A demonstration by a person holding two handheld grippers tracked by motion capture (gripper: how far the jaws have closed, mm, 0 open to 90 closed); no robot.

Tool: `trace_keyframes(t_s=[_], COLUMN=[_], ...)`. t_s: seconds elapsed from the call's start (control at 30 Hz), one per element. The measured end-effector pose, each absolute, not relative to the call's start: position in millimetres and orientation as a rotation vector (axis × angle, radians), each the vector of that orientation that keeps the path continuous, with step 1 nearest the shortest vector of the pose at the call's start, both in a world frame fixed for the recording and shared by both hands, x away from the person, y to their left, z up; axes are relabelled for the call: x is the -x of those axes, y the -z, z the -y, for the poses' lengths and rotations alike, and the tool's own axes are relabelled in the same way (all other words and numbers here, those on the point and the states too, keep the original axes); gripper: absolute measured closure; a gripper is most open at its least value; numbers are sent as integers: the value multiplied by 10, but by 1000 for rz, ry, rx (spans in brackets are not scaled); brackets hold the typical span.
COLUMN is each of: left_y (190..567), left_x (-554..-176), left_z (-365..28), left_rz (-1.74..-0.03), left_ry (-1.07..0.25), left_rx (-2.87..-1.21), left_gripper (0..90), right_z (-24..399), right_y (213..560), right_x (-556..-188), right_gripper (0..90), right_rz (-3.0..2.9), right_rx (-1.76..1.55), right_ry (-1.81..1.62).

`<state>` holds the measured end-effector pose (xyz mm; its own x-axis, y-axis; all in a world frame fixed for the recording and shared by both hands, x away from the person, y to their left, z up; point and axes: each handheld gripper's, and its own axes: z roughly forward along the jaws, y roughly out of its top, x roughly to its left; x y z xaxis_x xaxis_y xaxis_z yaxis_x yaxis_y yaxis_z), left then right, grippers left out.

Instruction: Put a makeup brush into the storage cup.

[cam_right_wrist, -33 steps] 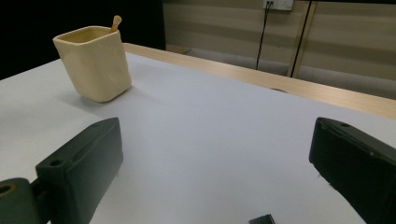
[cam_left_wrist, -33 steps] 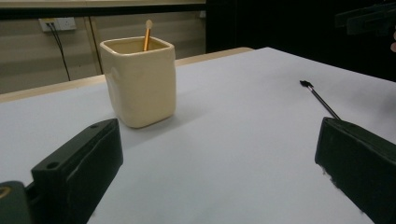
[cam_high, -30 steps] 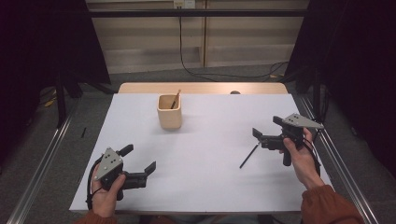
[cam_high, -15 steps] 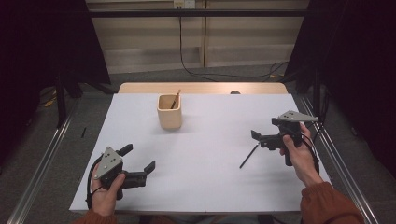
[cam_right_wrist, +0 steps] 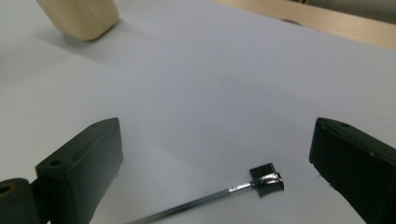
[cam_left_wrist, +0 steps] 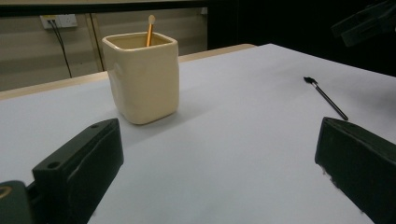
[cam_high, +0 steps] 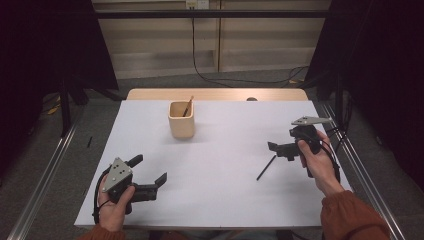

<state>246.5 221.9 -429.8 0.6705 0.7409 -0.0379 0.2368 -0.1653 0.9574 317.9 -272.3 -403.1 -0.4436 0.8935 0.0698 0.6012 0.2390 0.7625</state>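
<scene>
White-topped rectangular desk [cam_high: 220,195], cream square ceramic cup [cam_high: 181,120] near its far edge holding a thin wooden stick [cam_high: 188,106], left hand-held gripper [cam_high: 149,175] open and empty at the near left, right hand-held gripper [cam_high: 276,150] open, hovering over the slim black metal brush [cam_high: 265,167] lying flat on the desk, brush head [cam_right_wrist: 267,179] between the spread jaws.

Your right gripper view cuts off the brush [cam_right_wrist: 224,192] handle at the bottom edge and most of the cup [cam_right_wrist: 79,16] at the top.
</scene>
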Motion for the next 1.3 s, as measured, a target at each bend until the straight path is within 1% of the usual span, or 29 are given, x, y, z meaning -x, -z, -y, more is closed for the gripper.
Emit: trace_keyframes(t_s=[0.67,0.77,1.0,1.17,1.27,1.3], left_y=[4310,4312,4314,4315,4316,4316], left_x=[-2473,-2477,-2477,-2477,-2478,-2478], left_z=[-2222,-2224,-2216,-2216,-2216,-2217], left_rz=[-789,-791,-790,-790,-790,-790], left_ry=[-543,-542,-540,-539,-539,-538], left_rx=[-1724,-1726,-1730,-1731,-1731,-1732], left_gripper=[11,11,11,11,11,11], right_z=[2617,2613,2607,2564,2534,2523], right_y=[4072,4112,4172,4244,4265,4269], right_x=[-3377,-3402,-3444,-3466,-3470,-3470], right_gripper=[54,38,60,78,100,120], right_rz=[-2339,-2352,-2375,-2385,-2384,-2378], right_rx=[-1566,-1620,-1762,-1804,-1823,-1818], right_ry=[-748,-716,-641,-554,-526,-526])
